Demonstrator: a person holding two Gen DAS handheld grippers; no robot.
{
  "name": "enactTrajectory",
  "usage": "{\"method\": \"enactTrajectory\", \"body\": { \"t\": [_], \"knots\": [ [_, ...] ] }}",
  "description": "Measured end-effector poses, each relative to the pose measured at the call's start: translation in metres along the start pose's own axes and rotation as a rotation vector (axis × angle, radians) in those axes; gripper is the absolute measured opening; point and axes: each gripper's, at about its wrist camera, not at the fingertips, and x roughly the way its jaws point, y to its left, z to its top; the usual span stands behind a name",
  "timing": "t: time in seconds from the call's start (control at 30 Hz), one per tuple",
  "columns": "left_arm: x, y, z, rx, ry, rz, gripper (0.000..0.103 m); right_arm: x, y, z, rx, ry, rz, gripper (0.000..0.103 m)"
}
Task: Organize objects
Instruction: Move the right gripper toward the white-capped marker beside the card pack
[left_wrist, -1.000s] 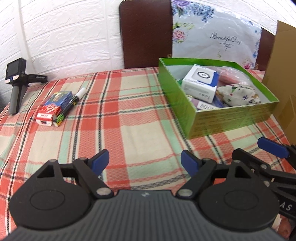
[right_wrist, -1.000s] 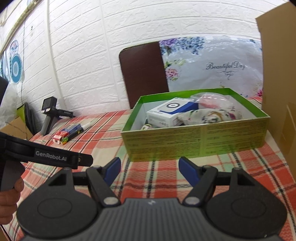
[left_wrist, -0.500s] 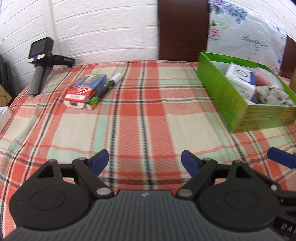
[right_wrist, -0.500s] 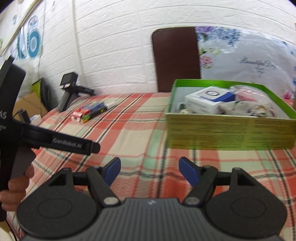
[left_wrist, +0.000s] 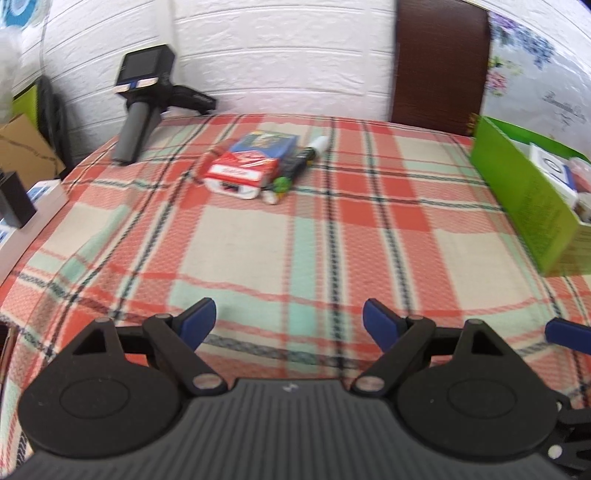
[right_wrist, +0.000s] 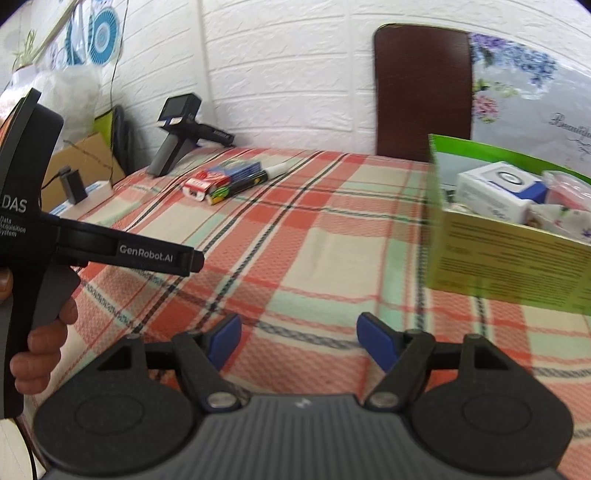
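On the plaid-covered table (left_wrist: 295, 236), a card pack (left_wrist: 245, 166) and marker (left_wrist: 301, 160) are lying touching, far from the green box (left_wrist: 517, 192). Both the left tongs (left_wrist: 290, 319) and right tongs (right_wrist: 299, 341) are gaping wide, empty. Approaching the pack squarely, straddling its narrow sides, looks best.
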Motion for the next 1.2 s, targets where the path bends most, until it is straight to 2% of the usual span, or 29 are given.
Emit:
{"method": "enactTrajectory", "body": {
  "t": [0.17,0.33,0.4,0.47,0.6,0.67,0.73,0.77,0.9,1.07,1.2],
  "knots": [
    [0.010,0.032,0.001,-0.026,-0.030,0.049,0.088,0.022,0.009,0.009,0.007,0.046,0.029,0.073],
    [0.024,0.083,0.001,-0.085,-0.102,0.213,0.092,0.050,0.019,0.035,0.040,0.063,0.076,0.073],
    [0.027,0.105,-0.003,-0.144,-0.127,0.240,0.094,0.067,0.023,0.051,0.082,0.062,0.096,0.073],
    [0.025,0.120,-0.006,-0.229,-0.164,0.183,0.096,0.084,0.028,0.068,0.112,0.056,0.112,0.073],
    [0.020,0.115,-0.010,-0.217,-0.220,0.154,0.097,0.124,0.045,0.106,0.116,0.025,0.098,0.072],
    [0.020,0.116,-0.010,-0.217,-0.228,0.142,0.097,0.145,0.046,0.125,0.134,0.011,0.046,0.067],
    [0.020,0.119,-0.011,-0.234,-0.235,0.125,0.097,0.167,0.041,0.138,0.175,0.034,0.002,0.055],
    [0.019,0.120,-0.012,-0.242,-0.239,0.118,0.097,0.177,0.037,0.142,0.204,0.052,-0.004,0.052],
    [0.019,0.121,-0.013,-0.258,-0.252,0.104,0.097,0.200,0.026,0.149,0.286,0.066,0.057,0.051],
    [0.020,0.121,-0.013,-0.257,-0.253,0.105,0.097,0.202,0.021,0.148,0.344,0.067,0.086,0.053],
    [0.019,0.120,-0.013,-0.254,-0.255,0.108,0.097,0.203,0.042,0.147,0.205,0.064,0.048,0.054]
  ]
}}
